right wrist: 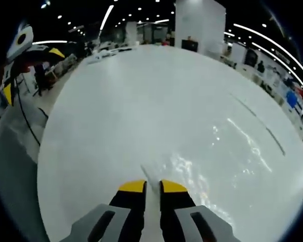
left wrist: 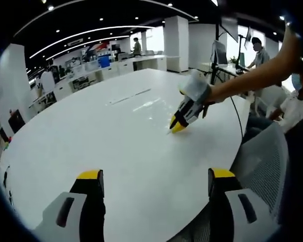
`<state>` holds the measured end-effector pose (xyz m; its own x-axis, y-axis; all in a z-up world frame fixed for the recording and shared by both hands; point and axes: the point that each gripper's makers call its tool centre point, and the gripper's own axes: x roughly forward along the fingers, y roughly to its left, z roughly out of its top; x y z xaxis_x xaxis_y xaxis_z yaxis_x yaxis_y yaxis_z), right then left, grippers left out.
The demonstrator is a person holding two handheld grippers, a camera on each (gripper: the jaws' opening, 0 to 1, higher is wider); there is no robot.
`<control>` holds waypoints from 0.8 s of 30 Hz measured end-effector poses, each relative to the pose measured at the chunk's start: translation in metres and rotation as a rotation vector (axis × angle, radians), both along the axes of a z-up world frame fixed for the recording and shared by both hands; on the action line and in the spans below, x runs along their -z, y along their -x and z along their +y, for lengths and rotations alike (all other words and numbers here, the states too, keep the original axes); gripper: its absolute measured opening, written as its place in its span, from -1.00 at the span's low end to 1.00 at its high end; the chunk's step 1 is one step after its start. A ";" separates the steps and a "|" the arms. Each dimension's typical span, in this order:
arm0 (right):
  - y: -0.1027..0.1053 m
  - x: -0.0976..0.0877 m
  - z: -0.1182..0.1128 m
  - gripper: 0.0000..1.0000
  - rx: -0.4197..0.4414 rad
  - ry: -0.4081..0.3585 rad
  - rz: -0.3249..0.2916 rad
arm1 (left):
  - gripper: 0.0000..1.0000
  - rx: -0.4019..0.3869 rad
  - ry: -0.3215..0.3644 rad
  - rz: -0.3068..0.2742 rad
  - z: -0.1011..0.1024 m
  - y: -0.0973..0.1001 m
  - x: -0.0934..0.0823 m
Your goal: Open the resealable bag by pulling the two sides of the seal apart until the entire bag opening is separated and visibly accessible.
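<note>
A large white round table (left wrist: 116, 151) carries a clear resealable bag (right wrist: 227, 146), lying flat and showing only as glints toward the table's far edge in the left gripper view. The right gripper (right wrist: 151, 187) rests its yellow tips on the table at the bag's near edge, jaws almost closed on a thin clear edge that looks like the bag's; the grip itself is hard to confirm. The left gripper (left wrist: 154, 176) hovers above the near edge, jaws wide apart, holding nothing.
</note>
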<state>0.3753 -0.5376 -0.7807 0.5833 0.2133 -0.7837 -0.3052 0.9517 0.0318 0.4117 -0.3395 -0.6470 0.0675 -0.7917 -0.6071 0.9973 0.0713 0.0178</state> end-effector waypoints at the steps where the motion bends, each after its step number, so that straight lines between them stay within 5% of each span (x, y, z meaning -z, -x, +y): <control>1: 0.000 0.000 0.000 -0.94 -0.008 0.002 -0.004 | 0.66 -0.001 -0.004 0.002 0.001 0.000 0.001; 24: 0.016 -0.017 0.060 -0.99 -0.226 -0.117 0.010 | 0.55 0.077 -0.041 -0.019 -0.003 0.017 0.011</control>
